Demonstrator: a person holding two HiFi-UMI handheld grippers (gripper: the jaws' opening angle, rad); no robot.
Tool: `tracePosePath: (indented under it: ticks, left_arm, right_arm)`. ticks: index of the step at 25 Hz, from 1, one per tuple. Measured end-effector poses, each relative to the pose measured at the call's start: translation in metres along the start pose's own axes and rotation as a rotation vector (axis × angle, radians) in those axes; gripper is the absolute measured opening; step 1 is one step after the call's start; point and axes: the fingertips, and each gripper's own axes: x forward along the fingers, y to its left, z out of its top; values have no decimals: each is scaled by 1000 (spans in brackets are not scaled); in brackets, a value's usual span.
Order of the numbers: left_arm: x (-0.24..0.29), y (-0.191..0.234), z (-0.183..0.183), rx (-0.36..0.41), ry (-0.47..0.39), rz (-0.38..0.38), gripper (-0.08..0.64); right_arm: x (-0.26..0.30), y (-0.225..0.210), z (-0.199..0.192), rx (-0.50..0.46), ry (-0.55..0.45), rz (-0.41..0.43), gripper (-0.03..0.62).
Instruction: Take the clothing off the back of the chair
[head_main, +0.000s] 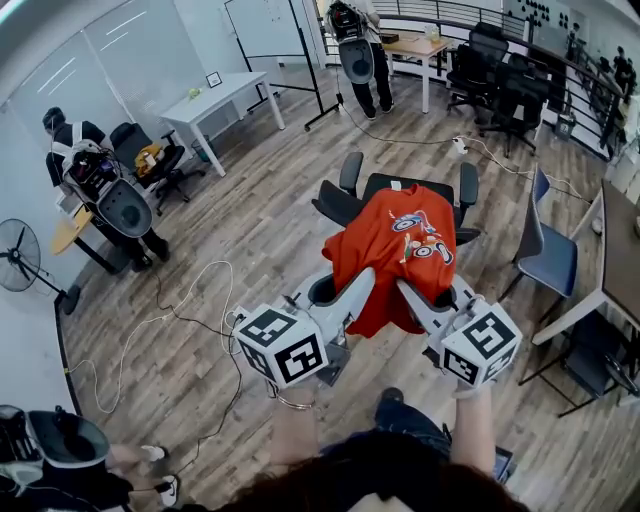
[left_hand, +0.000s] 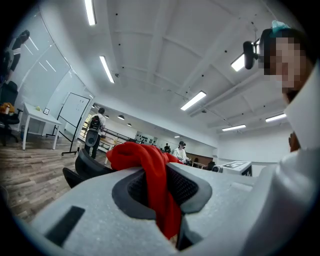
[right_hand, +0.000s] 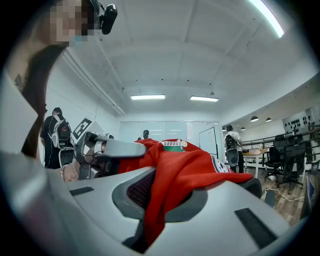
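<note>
Hanging red shirt (head_main: 398, 245) clamped in left tool (head_main: 360, 283), right tool (head_main: 407, 292); chair (head_main: 345, 203) beyond.

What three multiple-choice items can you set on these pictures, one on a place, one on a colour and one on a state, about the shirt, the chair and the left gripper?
1. Where is the shirt?
A. on a white table
B. at the black chair, just ahead of the grippers
C. on the floor beside a fan

2. What colour is the shirt?
A. blue
B. white
C. red

3. In what state is the left gripper?
A. shut on the shirt
B. open and empty
C. shut on the chair's armrest

Answers:
1 B: the head view shows it draped at the chair's back.
2 C: all three views show red cloth.
3 A: the left gripper view shows the cloth pinched between its pads.
</note>
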Motion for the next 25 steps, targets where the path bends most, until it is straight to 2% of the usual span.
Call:
tracePosePath:
  ticks: [7,25]
  left_arm:
    - [-27,-21,20,33,-30,-27,67]
    - [-96,-61,23,85,-88,-56,67]
  right_arm:
    - [-10,26,24,-7,-34,-7,28]
    - [-34,99,35,-69,-66,-11,26]
